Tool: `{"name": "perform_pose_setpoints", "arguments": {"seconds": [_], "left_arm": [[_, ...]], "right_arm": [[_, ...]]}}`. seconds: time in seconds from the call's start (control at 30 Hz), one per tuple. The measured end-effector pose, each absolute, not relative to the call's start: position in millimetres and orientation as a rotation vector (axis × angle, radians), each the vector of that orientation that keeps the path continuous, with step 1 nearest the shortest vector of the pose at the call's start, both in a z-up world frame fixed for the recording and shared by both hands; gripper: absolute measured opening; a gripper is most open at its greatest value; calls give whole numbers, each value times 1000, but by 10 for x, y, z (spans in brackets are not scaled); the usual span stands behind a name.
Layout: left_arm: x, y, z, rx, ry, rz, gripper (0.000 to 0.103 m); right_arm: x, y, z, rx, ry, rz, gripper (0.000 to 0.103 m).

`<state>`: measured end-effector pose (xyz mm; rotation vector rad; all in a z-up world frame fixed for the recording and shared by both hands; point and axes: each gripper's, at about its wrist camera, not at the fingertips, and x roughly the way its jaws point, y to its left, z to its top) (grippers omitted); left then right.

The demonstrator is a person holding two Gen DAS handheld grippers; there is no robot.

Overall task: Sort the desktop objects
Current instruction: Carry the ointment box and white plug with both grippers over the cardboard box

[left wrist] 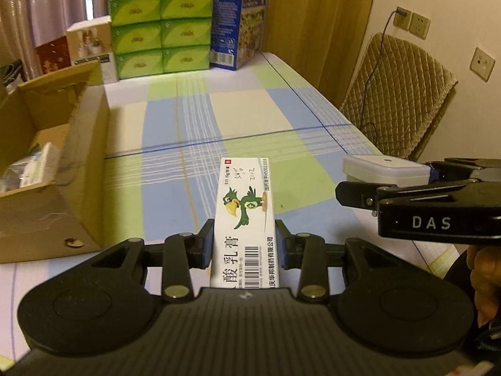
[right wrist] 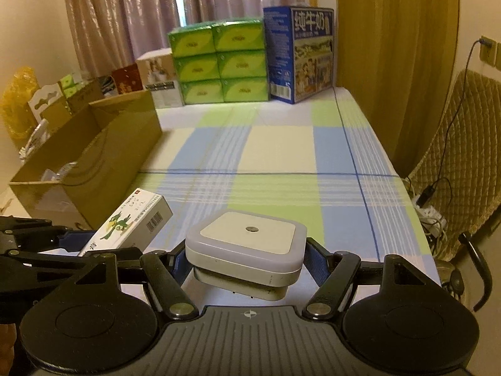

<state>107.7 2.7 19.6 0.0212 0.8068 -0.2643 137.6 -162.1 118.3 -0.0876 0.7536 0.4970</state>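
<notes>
My left gripper [left wrist: 244,244] is shut on a white ointment box [left wrist: 245,206] with a green bird on it, held above the checked tablecloth. The box also shows in the right wrist view [right wrist: 131,222], at the lower left. My right gripper [right wrist: 245,263] is shut on a white square night light [right wrist: 247,244], held above the table. The night light also shows in the left wrist view [left wrist: 383,172], at the right, with the right gripper [left wrist: 432,206] around it.
An open cardboard box [left wrist: 90,156] [right wrist: 103,156] with several items inside stands at the left. Green tissue packs [left wrist: 161,31], a blue milk carton [left wrist: 238,22] and other boxes line the far edge. A padded chair [left wrist: 397,94] stands at the right.
</notes>
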Motion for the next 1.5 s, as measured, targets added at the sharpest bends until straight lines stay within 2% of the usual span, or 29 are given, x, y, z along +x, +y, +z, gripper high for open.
{"name": "perform_pose_setpoints", "arguments": {"seconds": [0.53, 1.1, 1.5], "left_arm": [[619, 921, 751, 44, 728, -85, 33], [307, 1878, 841, 32, 741, 60, 33], [251, 2109, 883, 39, 739, 95, 33]], "right_arm": [[1076, -895, 1563, -110, 667, 682, 70], [791, -1, 1555, -194, 643, 849, 70], [717, 283, 1530, -226, 639, 889, 70]]}}
